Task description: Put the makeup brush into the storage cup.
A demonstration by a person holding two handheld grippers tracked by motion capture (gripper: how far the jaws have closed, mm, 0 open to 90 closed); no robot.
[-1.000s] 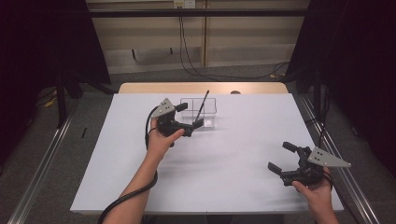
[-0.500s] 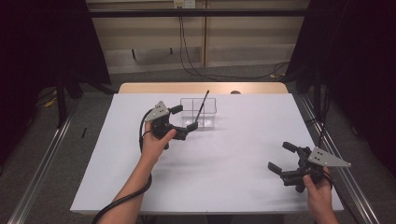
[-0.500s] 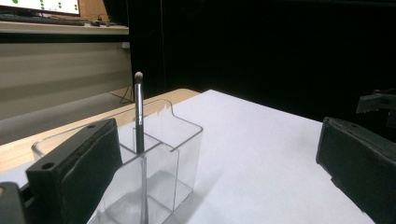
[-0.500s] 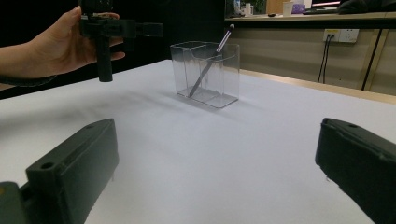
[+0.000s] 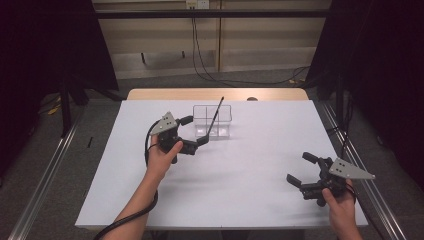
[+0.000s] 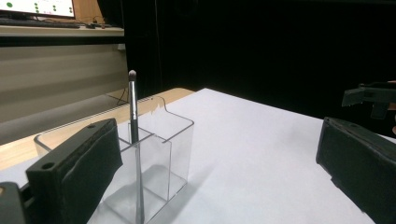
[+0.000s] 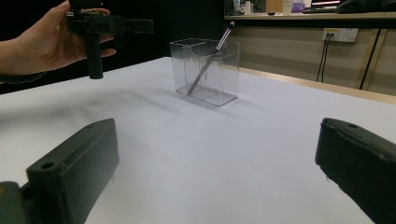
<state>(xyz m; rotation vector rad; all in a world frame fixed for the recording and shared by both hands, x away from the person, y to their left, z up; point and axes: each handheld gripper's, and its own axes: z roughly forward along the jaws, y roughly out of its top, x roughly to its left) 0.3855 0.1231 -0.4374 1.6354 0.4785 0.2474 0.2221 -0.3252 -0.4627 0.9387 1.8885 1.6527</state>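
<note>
A clear plastic organiser box (image 5: 220, 127) with dividers stands on the white table (image 5: 250, 170), toward the far side. A thin black makeup brush (image 5: 216, 116) leans in it, bristles up. My left gripper (image 5: 195, 131) hovers just left of the box, open and empty, and in its own view (image 6: 219, 149) the box (image 6: 161, 140) and brush (image 6: 132, 107) sit close ahead. My right gripper (image 5: 300, 168) is open and empty near the front right corner. Its own view (image 7: 215, 154) looks across bare table at the box (image 7: 225, 84), the brush (image 7: 210, 58) and the left gripper (image 7: 105, 25).
A wooden strip (image 5: 215, 94) runs along the table's far edge. Metal rails (image 5: 45, 175) flank both sides of the table. Cables (image 5: 200, 60) hang down the back wall. Wide bare tabletop lies between the two grippers.
My left gripper has drawn back to the left and slightly toward the person, away from the box. The right gripper has hardly shifted. The brush stays in the box.
</note>
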